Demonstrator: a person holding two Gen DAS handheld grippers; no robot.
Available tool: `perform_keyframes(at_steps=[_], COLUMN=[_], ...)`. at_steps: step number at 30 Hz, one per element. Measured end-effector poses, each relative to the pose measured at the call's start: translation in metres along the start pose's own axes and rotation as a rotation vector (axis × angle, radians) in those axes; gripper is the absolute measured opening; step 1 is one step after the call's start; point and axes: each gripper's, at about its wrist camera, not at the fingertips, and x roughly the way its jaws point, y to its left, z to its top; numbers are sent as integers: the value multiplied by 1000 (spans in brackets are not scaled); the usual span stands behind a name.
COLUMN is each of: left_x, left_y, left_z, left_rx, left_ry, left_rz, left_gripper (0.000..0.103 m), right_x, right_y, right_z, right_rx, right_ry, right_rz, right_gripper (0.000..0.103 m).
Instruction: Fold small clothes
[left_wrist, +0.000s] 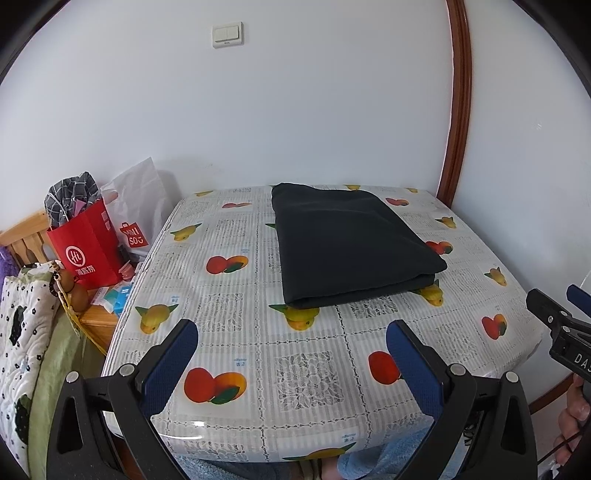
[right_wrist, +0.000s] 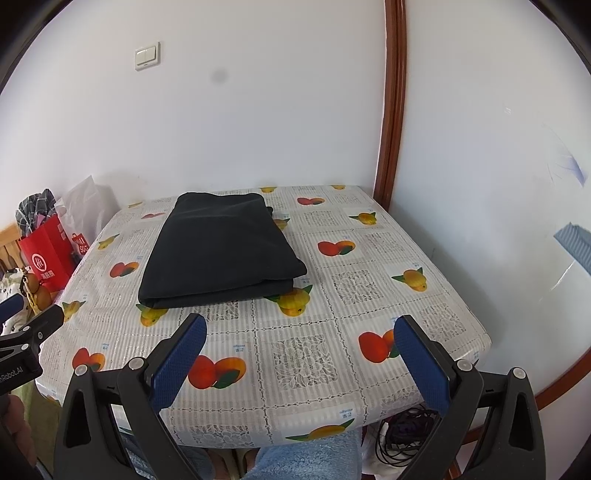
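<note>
Garment, dark, lies folded in a flat rectangle toward the table's far side. I judge folding complete. Left gripper and right gripper hover apart from it, jaws released and empty.

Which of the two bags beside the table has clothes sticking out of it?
The red bag: checked cloth pokes from its top. The white bag behind it shows none.

A dark, near-black garment lies folded into a flat, layered rectangle on the fruit-patterned tablecloth, toward the table's far side near the wall.
</note>
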Motion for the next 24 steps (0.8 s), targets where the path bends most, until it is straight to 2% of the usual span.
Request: perform_keyframes(at_steps=[24], left_x=[-2], left_y=[-4], left_z=[1], left_rx=[3], left_ry=[-2], left_rz=[6], left_gripper=[103], right_x=[0], right_y=[-1], right_z=[1], right_rx=[9], right_ry=[4], right_rz=[-11], right_gripper=[100])
